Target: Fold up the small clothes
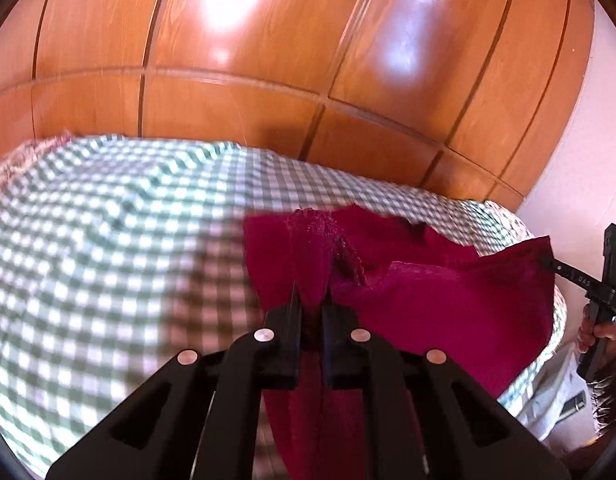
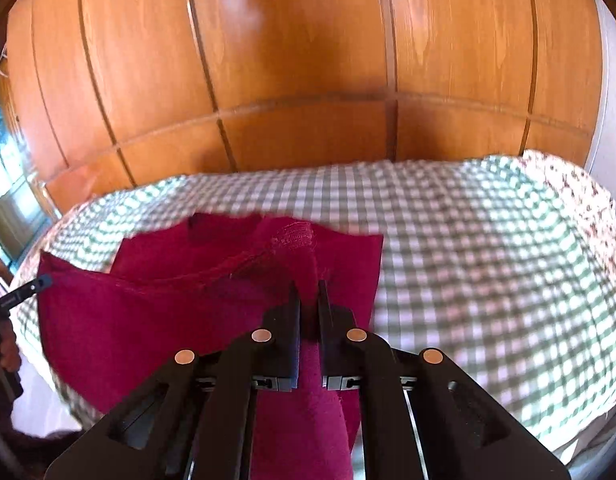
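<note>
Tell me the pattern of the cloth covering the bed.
Green-and-white checked bed cover, clearest in the right wrist view.

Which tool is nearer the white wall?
Right. The right tool, shut on the garment, sits toward the wall; the left tool grips the garment's other end, farther off.

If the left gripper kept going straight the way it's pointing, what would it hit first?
The left gripper is shut on the red garment, so that cloth already bunches ahead of its tips. Beyond it, probably the checked bedcover, though depth is hard to judge.
</note>
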The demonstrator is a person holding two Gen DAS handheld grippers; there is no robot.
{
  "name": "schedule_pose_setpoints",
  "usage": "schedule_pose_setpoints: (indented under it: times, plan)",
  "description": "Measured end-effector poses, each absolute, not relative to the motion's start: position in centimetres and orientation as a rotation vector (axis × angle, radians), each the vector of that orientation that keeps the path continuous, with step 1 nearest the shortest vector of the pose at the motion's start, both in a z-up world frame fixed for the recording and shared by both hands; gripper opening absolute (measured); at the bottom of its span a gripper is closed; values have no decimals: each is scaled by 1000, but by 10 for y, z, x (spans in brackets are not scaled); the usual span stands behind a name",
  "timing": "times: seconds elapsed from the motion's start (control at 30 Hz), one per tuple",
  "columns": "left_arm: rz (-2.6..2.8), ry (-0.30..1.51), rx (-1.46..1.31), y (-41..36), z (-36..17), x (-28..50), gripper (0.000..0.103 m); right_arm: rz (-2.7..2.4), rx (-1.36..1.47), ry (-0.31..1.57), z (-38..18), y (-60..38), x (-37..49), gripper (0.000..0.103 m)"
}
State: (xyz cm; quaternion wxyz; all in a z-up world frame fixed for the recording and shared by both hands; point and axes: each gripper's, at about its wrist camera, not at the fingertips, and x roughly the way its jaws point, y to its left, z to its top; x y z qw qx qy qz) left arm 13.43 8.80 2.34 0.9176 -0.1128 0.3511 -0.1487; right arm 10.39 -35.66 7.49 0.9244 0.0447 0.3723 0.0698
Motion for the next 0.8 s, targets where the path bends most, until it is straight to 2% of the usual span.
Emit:
schedule_pose_setpoints:
  times: [0.4, 0.67, 0.8]
  plan:
    - [-195, 740, -202, 77, 19, 239, 7, 53, 148, 787, 44, -364, 214, 6]
    - [-111, 848, -152, 57, -24, 305, 7, -57, 150, 924, -27, -366, 269, 6]
    - [-85, 929, -115, 49, -49, 318, 14, -75, 182, 972, -51, -369, 274, 6]
